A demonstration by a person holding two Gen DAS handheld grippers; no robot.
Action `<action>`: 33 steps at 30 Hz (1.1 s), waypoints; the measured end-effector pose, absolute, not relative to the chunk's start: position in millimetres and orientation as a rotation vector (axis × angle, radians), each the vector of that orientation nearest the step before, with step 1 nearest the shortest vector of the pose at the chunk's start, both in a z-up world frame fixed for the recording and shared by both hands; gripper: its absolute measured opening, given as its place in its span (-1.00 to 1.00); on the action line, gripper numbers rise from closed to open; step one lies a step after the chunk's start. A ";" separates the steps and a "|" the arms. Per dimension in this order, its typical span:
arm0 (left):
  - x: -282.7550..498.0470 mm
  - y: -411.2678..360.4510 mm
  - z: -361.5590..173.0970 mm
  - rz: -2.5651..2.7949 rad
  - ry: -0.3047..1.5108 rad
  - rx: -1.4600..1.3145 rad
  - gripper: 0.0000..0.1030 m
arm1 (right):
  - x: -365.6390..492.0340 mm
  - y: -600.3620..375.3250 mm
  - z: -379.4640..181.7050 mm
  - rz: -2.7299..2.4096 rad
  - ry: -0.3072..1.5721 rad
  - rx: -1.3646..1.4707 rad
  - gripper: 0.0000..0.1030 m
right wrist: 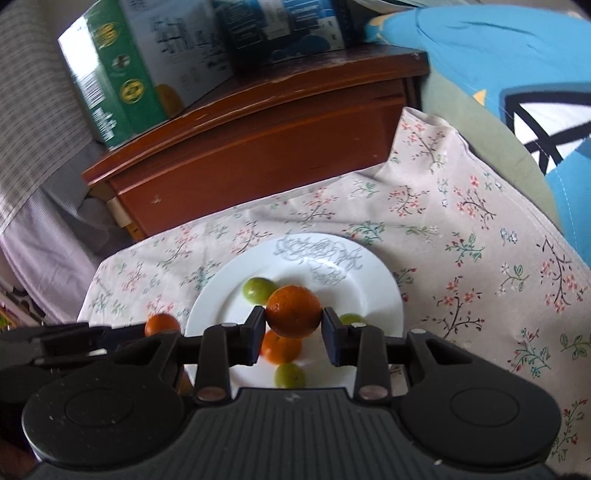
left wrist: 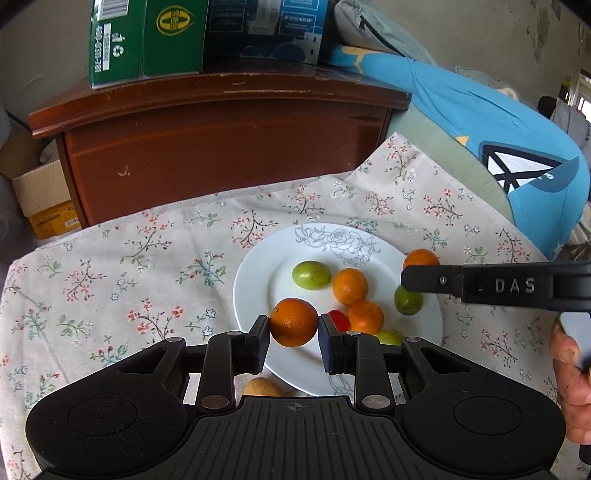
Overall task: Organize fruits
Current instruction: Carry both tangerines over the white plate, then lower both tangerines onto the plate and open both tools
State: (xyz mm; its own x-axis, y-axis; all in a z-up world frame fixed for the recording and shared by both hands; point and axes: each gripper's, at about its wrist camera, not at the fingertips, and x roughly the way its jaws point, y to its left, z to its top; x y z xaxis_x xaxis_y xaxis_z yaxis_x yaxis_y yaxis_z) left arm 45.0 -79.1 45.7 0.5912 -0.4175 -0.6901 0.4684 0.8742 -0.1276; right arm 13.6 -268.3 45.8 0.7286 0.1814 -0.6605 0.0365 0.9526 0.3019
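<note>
Left gripper (left wrist: pixel 293 328) clamped on orange (left wrist: pixel 293 322), right gripper (right wrist: pixel 294 323) clamped on tangerine (right wrist: pixel 293 312); white plate (left wrist: pixel 258 266) beneath both, green fruit (left wrist: pixel 311 275) just beyond

On the side of the right gripper (left wrist: pixel 402 278), reaching in from the right of your left wrist view, you can read the raised letters "DAS". The green carton (left wrist: pixel 147 40) on the wooden cabinet (left wrist: pixel 221 122) carries sideways digits "400-031-781", a barcode, a recycling sign and a yellow oval emblem. The dark blue box (left wrist: pixel 266 29) beside it has print too small for you to read.
</note>
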 end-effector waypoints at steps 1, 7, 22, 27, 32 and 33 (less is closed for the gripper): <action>46.5 -80.0 44.3 -0.515 0.787 0.069 -0.50 | 15.7 -270.2 44.5 0.077 0.753 0.309 -0.35; 54.4 -84.4 35.7 -0.509 0.808 0.059 -0.50 | 26.8 -275.2 38.1 0.062 0.752 0.291 -0.35; 63.1 -93.6 36.0 -0.485 0.799 0.032 -0.03 | 39.3 -281.9 25.8 0.034 0.763 0.332 -0.31; 59.3 -87.3 55.8 -0.460 0.758 0.022 0.29 | 36.8 -281.2 31.1 0.036 0.750 0.344 -0.30; 51.5 -75.2 72.3 -0.436 0.741 0.031 0.38 | 30.3 -275.9 38.6 0.053 0.739 0.346 -0.29; 49.4 -73.2 74.4 -0.430 0.739 0.038 0.38 | 28.3 -274.7 40.0 0.059 0.738 0.349 -0.29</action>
